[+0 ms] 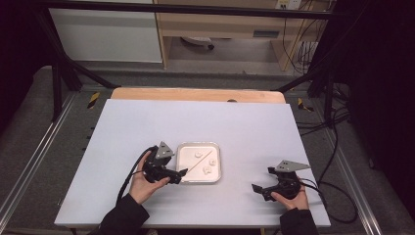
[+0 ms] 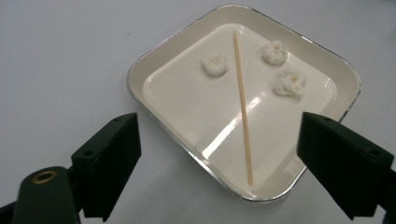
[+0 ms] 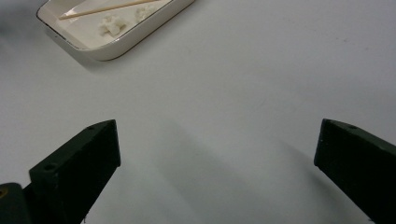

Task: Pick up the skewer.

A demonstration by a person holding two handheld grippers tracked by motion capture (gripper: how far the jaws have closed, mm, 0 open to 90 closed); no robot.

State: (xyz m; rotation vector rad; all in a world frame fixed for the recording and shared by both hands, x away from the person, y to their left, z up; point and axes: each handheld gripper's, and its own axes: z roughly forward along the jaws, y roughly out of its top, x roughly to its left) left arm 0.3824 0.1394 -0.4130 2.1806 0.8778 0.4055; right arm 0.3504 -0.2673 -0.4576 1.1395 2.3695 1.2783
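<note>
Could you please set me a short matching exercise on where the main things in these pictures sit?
Things:
1. tray
2. wooden skewer
3. left hand-held gripper
4. right hand-held gripper

Places:
A. lying diagonally across the tray, among three white lumps
B. open, over bare table well to the tray's right
C. on the white table, near its middle
D. open, at the tray's left edge

Pairs: 1-C, 2-A, 3-D, 4-B

From the right gripper view, the tray (image 3: 116, 44) runs off the top edge, its far part cut away.
</note>
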